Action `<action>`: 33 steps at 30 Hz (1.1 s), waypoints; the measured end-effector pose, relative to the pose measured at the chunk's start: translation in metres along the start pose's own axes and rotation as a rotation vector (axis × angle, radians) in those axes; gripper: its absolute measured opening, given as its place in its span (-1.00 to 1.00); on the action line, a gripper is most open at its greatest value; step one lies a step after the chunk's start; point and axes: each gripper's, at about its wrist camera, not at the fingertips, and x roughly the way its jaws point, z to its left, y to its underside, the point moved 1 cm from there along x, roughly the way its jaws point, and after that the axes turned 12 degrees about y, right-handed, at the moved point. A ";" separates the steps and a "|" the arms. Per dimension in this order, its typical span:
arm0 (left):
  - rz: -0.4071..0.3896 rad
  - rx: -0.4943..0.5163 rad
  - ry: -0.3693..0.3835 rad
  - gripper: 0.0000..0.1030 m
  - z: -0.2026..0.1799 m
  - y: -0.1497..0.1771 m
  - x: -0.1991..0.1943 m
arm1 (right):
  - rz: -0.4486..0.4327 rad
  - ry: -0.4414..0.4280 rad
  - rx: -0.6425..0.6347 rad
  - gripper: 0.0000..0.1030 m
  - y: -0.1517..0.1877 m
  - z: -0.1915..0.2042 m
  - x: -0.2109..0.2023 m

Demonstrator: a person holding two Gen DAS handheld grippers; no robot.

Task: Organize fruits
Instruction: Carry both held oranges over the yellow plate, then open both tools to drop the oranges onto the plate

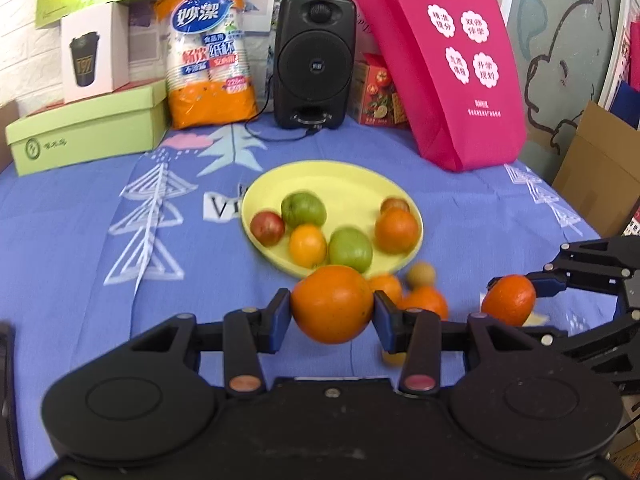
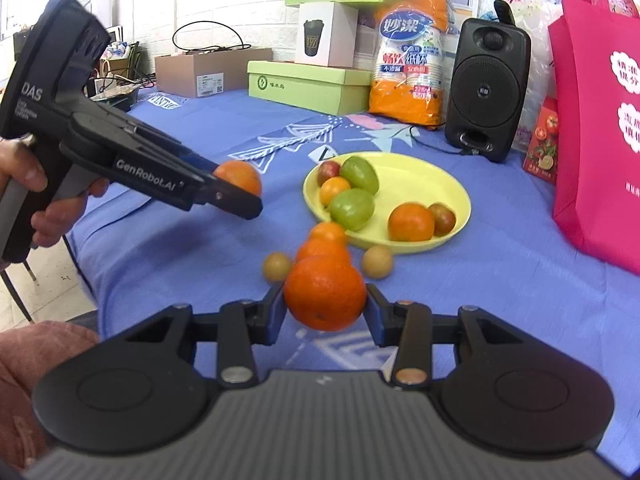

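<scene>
On the left gripper (image 2: pixel 240 196) housing I read "GenRobot.AI" and "DAS"; the white box (image 1: pixel 94 52) at the back shows a cup marked "197", and the orange bag of paper cups (image 1: pixel 210 52) carries Chinese print I read only in part. A black speaker (image 1: pixel 314 60) and a pink tote bag (image 1: pixel 444 64) stand behind the yellow plate (image 1: pixel 348 178) on the blue-clothed surface (image 1: pixel 72 240).

My left gripper is partly closed, pads pressing both sides of a large orange (image 1: pixel 332 304), held clear of the cloth just before the plate's near rim. My right gripper (image 2: pixel 325 304) is likewise narrowed onto its own orange (image 2: pixel 325 294). Both are round, so I can give no long axis.

Between the grippers and the plate lie two loose oranges (image 2: pixel 326 242) and two small tan fruits (image 2: pixel 377 262). The plate holds two green fruits, two oranges and two reddish ones.
</scene>
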 end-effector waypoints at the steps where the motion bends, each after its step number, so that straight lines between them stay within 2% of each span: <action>1: -0.002 -0.004 0.000 -0.17 0.004 -0.006 0.005 | -0.007 0.000 0.000 -0.21 -0.004 -0.002 0.003; 7: -0.007 0.019 -0.033 -0.17 0.022 -0.049 0.040 | -0.041 0.019 0.000 -0.21 -0.033 -0.020 0.031; 14: 0.027 0.045 -0.079 -0.17 0.039 -0.091 0.091 | -0.033 0.041 -0.003 -0.21 -0.065 -0.034 0.076; 22: 0.059 -0.009 -0.089 -0.15 0.065 -0.113 0.133 | -0.023 0.073 -0.001 -0.21 -0.084 -0.028 0.113; 23: 0.065 -0.015 -0.093 -0.10 0.067 -0.114 0.137 | -0.017 0.072 0.005 -0.21 -0.086 -0.028 0.117; 26: 0.056 -0.012 -0.107 0.27 0.069 -0.113 0.141 | 0.004 0.078 0.009 -0.20 -0.088 -0.028 0.127; 27: 0.052 -0.005 -0.111 0.33 0.069 -0.113 0.141 | 0.003 0.084 0.012 -0.14 -0.088 -0.028 0.129; 33: 0.022 0.018 -0.136 0.33 0.062 -0.107 0.120 | -0.003 0.090 0.027 -0.05 -0.082 -0.035 0.122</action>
